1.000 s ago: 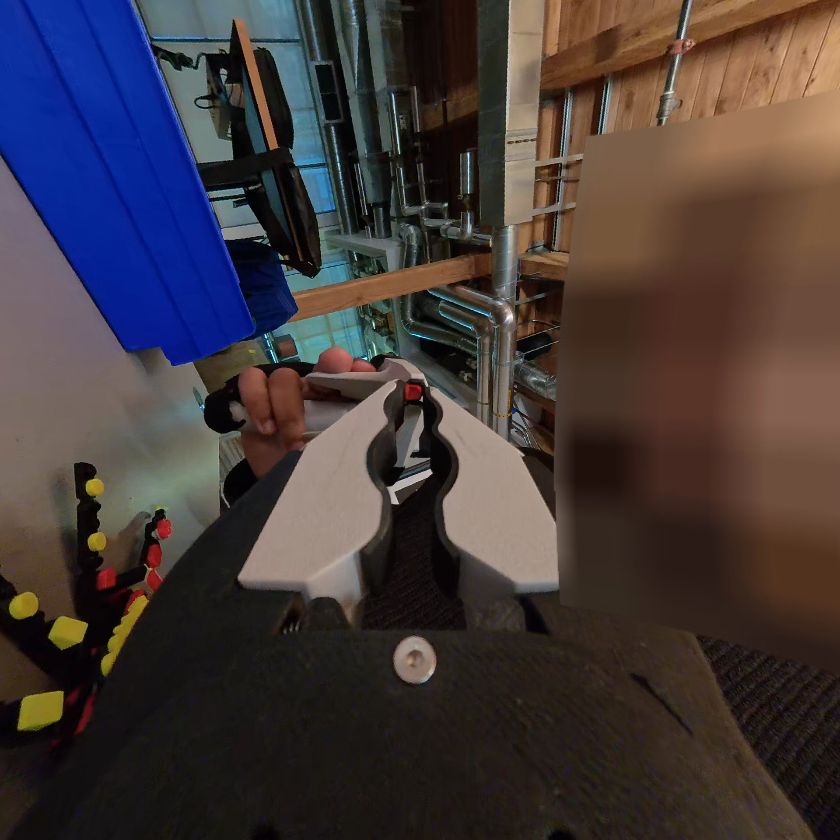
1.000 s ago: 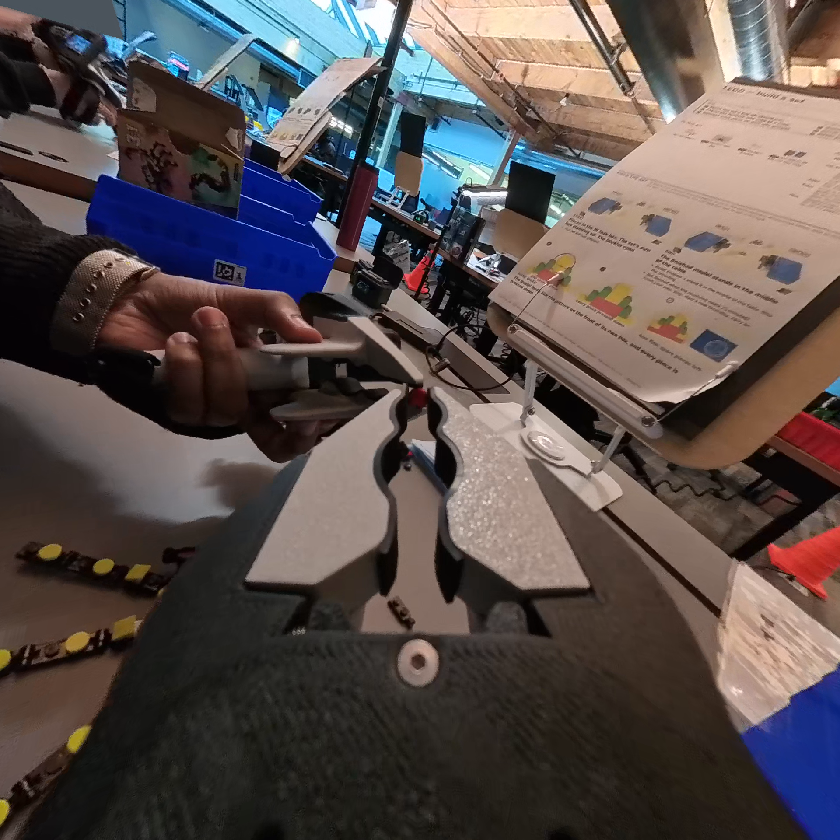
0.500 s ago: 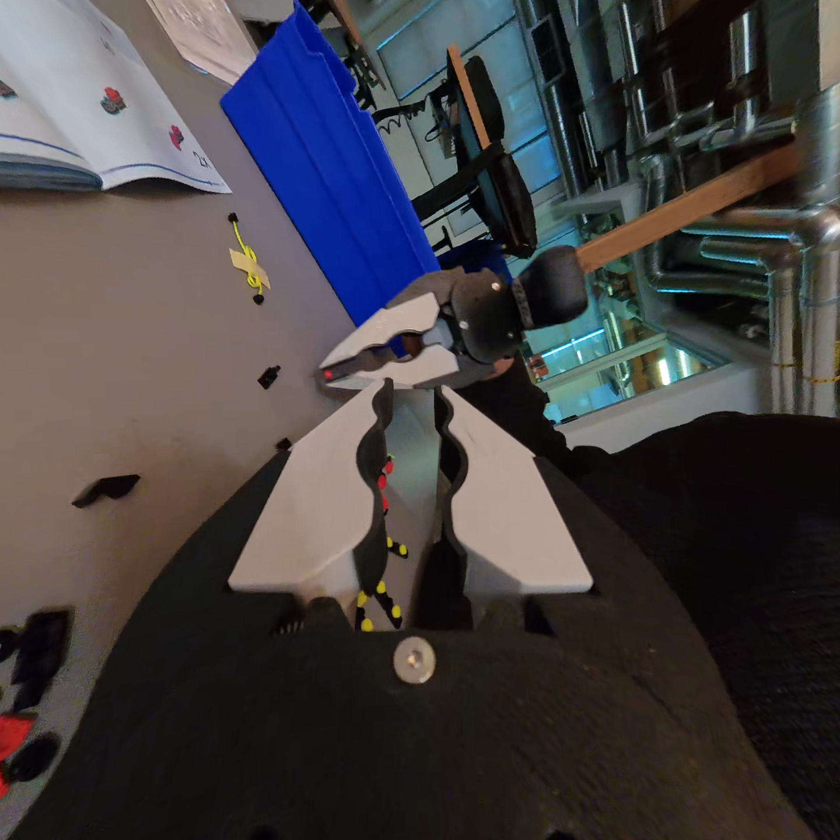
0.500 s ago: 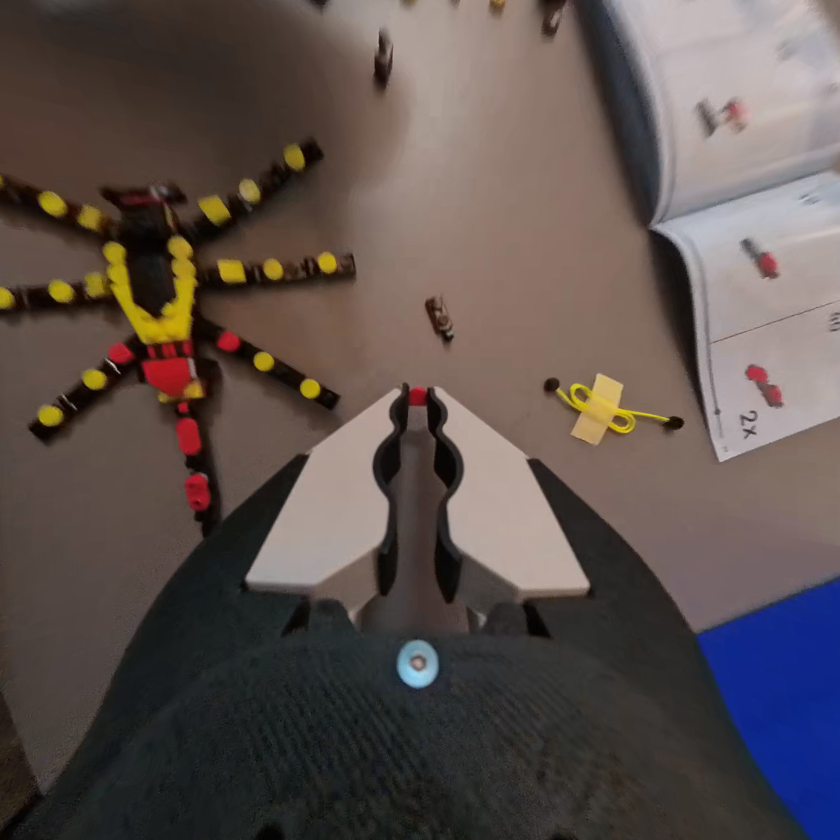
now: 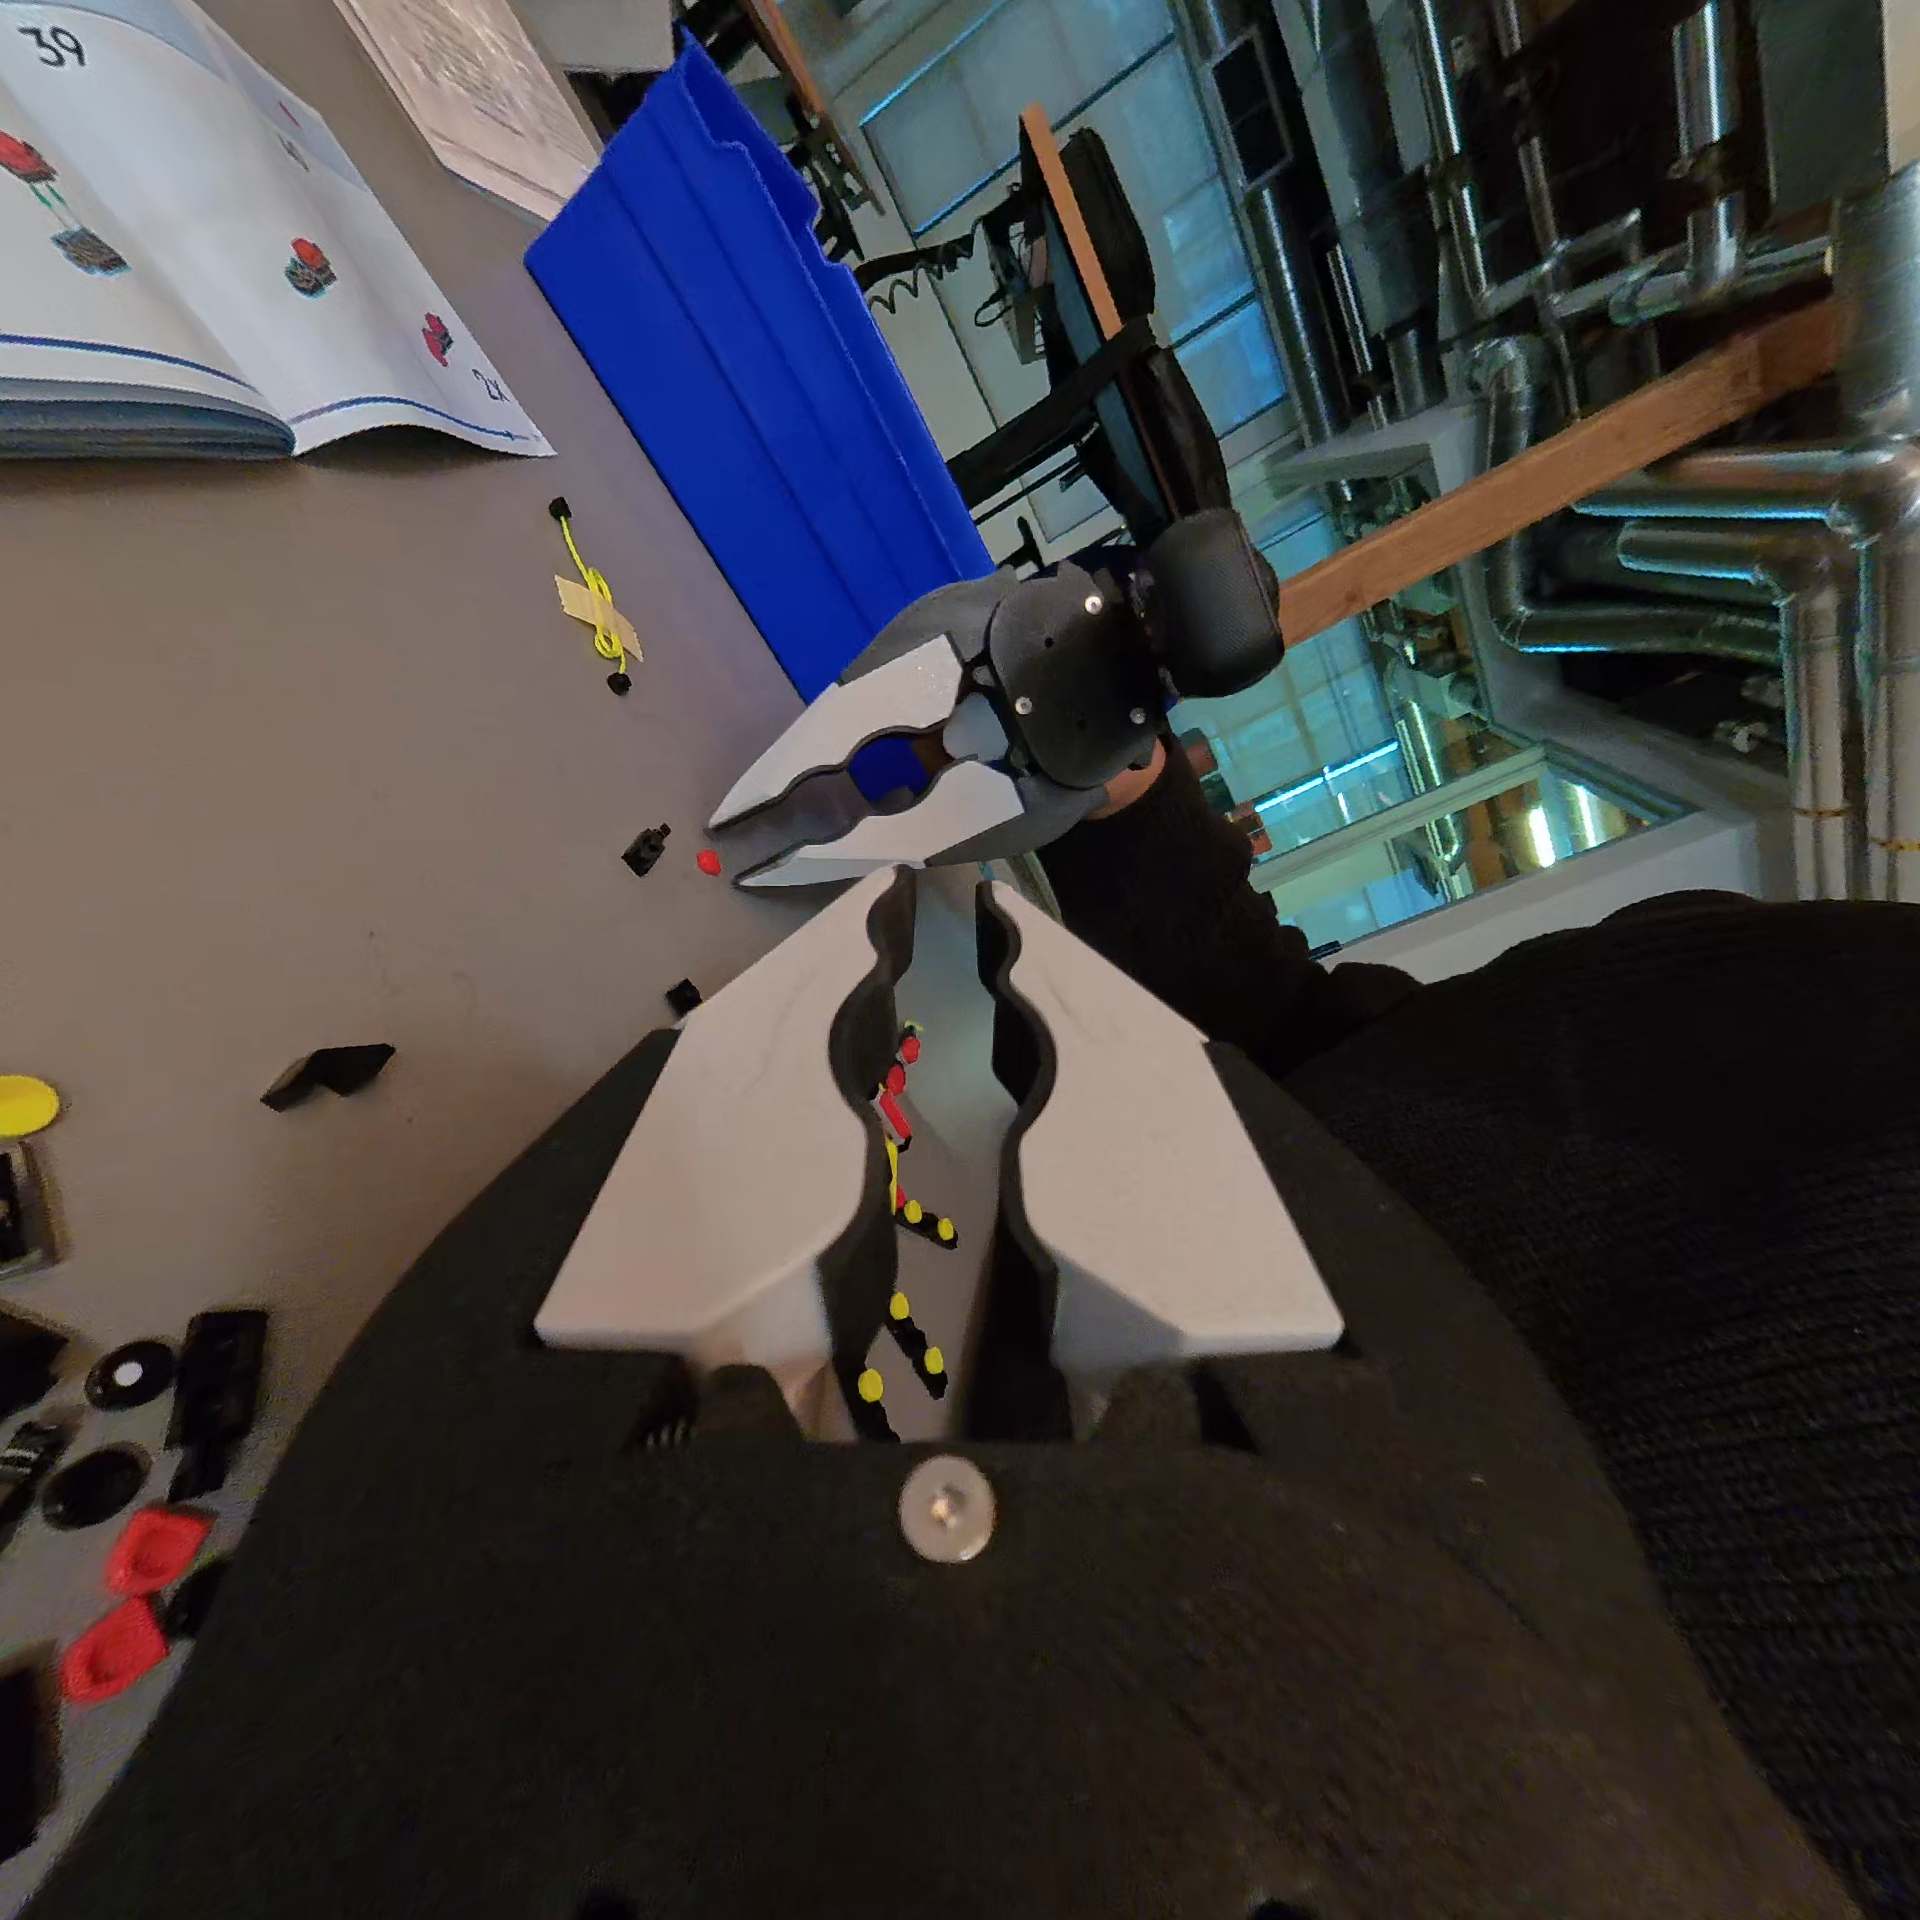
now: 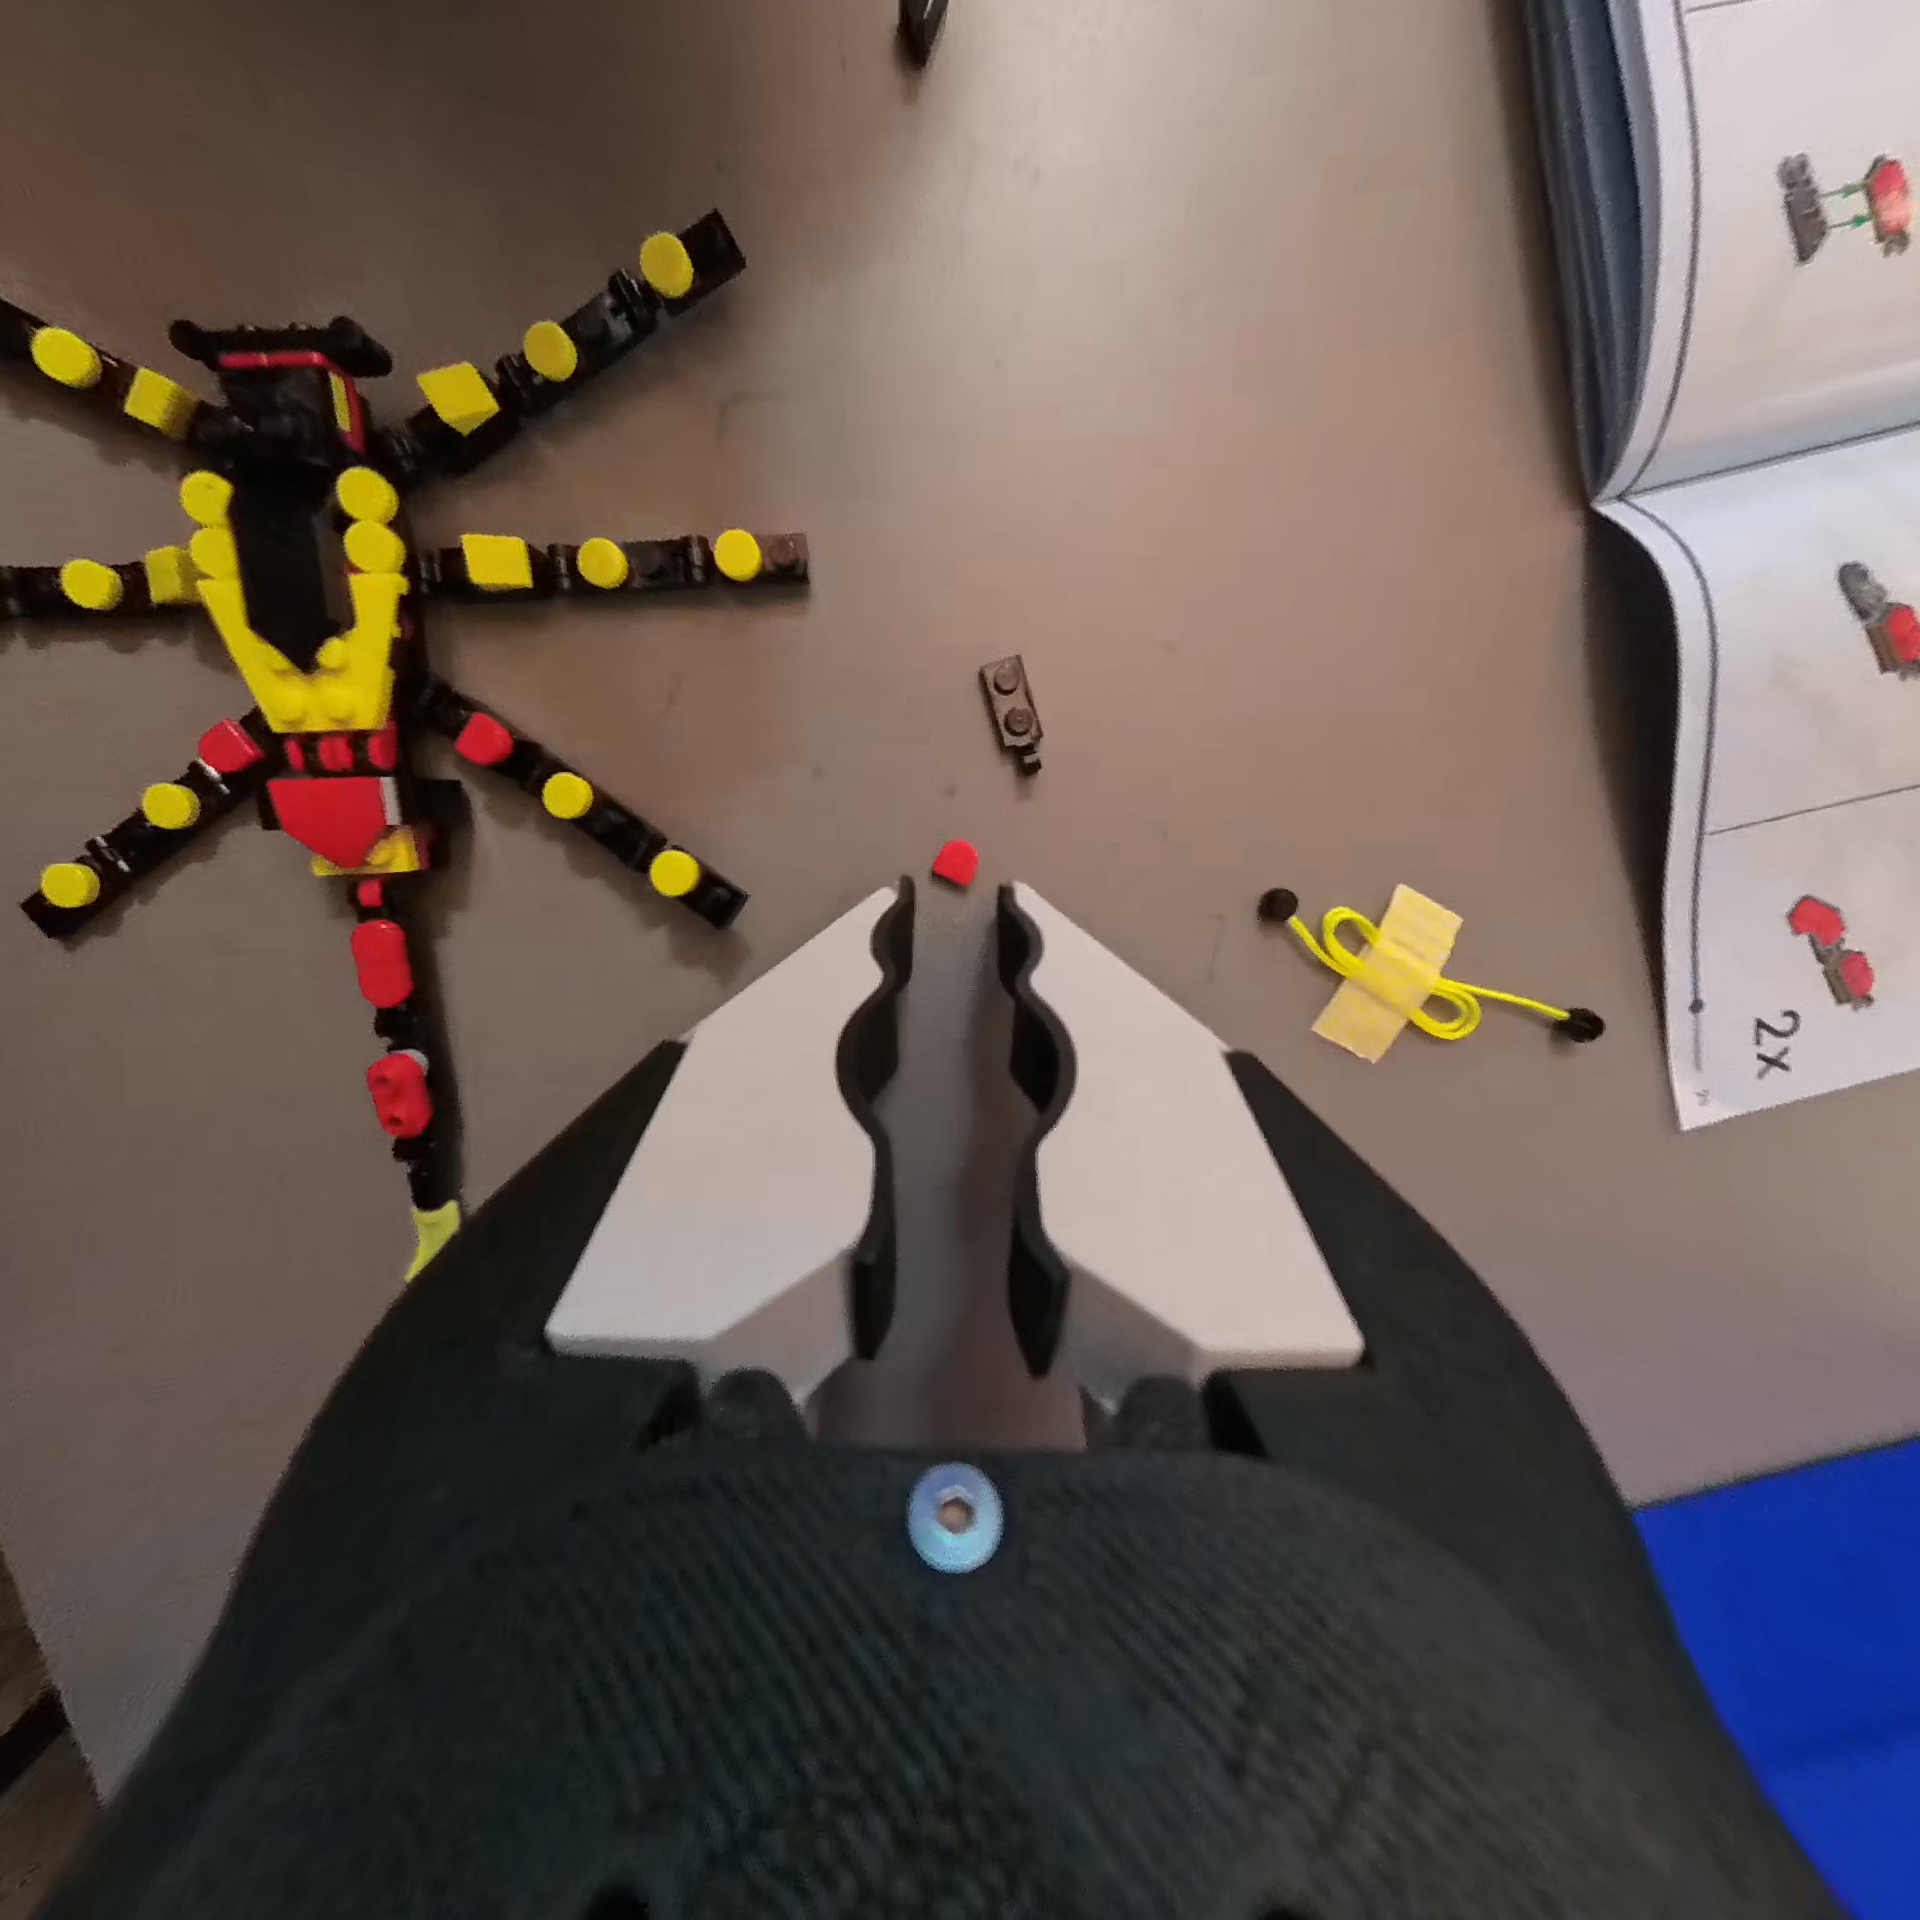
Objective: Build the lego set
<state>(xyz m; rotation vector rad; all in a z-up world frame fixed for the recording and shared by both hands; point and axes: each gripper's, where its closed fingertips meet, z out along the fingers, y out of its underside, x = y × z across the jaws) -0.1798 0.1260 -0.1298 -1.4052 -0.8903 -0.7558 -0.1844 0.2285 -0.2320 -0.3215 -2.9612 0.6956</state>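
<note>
Just ahead of the right gripper [image 6: 951, 891], jaws parted and empty, lay a small red rounded lego piece [image 6: 954, 862] on bare grey table [image 6: 1195, 436]. Black-yellow-red lego spider [image 6: 301, 644] sat well apart toward one side, open instruction booklet [image 6: 1797, 582] at the opposite edge. Left gripper [image 5: 940, 883] was parted, empty too.
</note>
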